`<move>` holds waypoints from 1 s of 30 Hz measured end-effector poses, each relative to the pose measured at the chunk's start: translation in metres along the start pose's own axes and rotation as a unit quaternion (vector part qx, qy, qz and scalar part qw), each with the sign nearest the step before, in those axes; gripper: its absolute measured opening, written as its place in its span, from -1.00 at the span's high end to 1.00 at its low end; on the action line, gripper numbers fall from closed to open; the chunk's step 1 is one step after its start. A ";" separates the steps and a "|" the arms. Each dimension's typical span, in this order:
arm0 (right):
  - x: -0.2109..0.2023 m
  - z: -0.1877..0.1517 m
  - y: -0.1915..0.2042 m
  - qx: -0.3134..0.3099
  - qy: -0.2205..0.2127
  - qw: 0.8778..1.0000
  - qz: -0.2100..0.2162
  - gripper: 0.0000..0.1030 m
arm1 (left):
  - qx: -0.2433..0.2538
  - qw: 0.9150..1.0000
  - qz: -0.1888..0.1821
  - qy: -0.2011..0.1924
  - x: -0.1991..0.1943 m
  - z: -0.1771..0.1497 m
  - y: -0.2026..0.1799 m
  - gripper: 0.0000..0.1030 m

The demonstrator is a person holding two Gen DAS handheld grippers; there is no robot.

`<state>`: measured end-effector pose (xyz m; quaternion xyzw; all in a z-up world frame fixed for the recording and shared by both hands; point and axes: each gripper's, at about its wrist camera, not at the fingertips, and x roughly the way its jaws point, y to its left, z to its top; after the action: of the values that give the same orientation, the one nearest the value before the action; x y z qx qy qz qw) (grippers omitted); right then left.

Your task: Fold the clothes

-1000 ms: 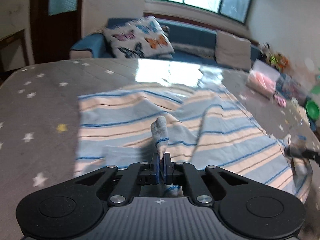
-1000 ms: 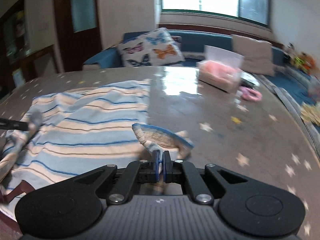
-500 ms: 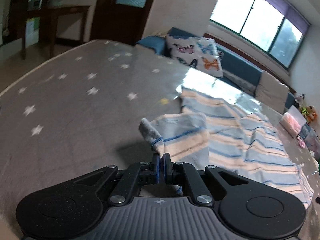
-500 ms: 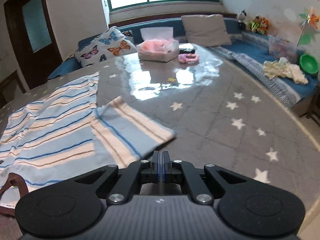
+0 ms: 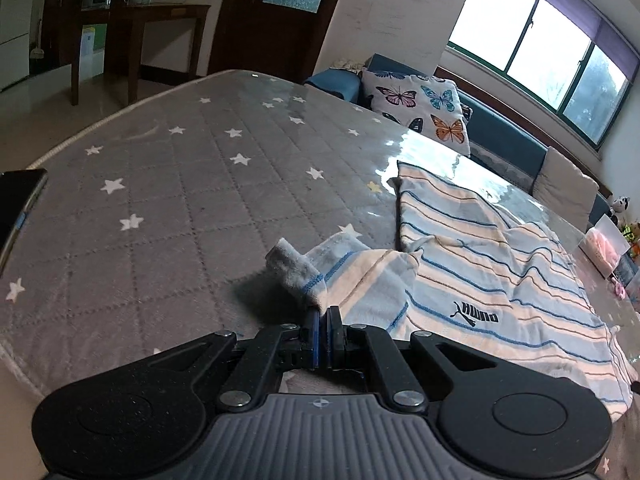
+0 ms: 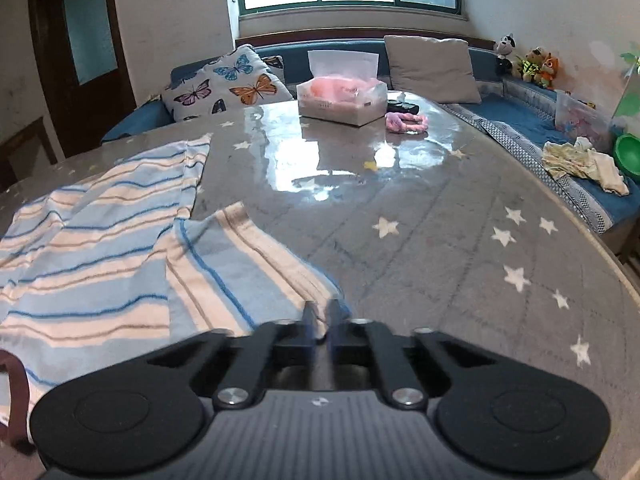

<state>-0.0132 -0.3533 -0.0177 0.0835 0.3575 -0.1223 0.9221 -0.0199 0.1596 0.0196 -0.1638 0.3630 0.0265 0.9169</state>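
A blue, cream and tan striped shirt (image 5: 480,280) lies spread on the grey star-patterned table (image 5: 180,200). In the left wrist view its left sleeve (image 5: 360,276) stretches out sideways from the body. My left gripper (image 5: 323,314) is shut on the grey cuff (image 5: 292,268), which curls up above the jaws. In the right wrist view the shirt (image 6: 88,248) fills the left side. Its other sleeve (image 6: 240,264) lies flat, pulled towards me. My right gripper (image 6: 320,316), blurred, is shut on that sleeve's end.
A tissue box (image 6: 342,98), a dark remote (image 6: 402,108) and a pink fluffy item (image 6: 406,122) sit at the table's far end. A butterfly pillow (image 5: 424,104) rests on the blue sofa behind. A dark flat device (image 5: 18,208) lies at the table's left edge.
My left gripper carried the cuff from over the shirt body out to the left, stretching the sleeve. My right gripper drew its sleeve out to the right and down flat onto the table.
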 end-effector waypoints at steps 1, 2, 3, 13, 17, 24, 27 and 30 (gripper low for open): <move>-0.005 -0.003 0.000 0.000 0.001 1.000 -0.002 0.95 | 0.004 1.000 0.002 -0.002 -0.002 0.000 -0.001 0.93; -0.011 -0.006 0.000 0.000 0.003 1.000 -0.005 0.95 | 0.007 1.000 0.004 -0.003 -0.005 0.000 -0.001 0.93; -0.017 -0.010 -0.001 0.002 0.004 1.000 -0.007 0.95 | 0.010 1.000 0.005 -0.003 -0.007 0.000 -0.001 0.93; -0.048 -0.023 0.003 -0.037 0.054 0.998 -0.017 0.93 | 0.029 0.999 0.027 0.031 -0.009 -0.007 0.011 0.82; -0.055 -0.010 -0.002 -0.036 0.053 0.998 -0.015 0.86 | 0.038 0.998 0.052 0.026 -0.015 0.002 0.016 0.76; -0.041 0.034 0.009 -0.045 0.033 0.998 0.032 0.74 | 0.061 0.997 0.051 0.005 -0.007 0.035 0.005 0.15; -0.026 0.054 0.025 -0.056 0.030 0.996 0.061 0.61 | 0.069 0.997 0.036 0.008 0.012 0.052 -0.013 0.10; -0.005 0.079 0.042 -0.063 0.031 0.993 0.092 0.58 | 0.065 0.998 0.020 0.014 0.034 0.073 -0.023 0.06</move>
<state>0.0460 -0.3313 0.0465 0.0614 0.3832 -0.0114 0.9215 0.0570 0.1586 0.0530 -0.0965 0.3799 0.0192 0.9198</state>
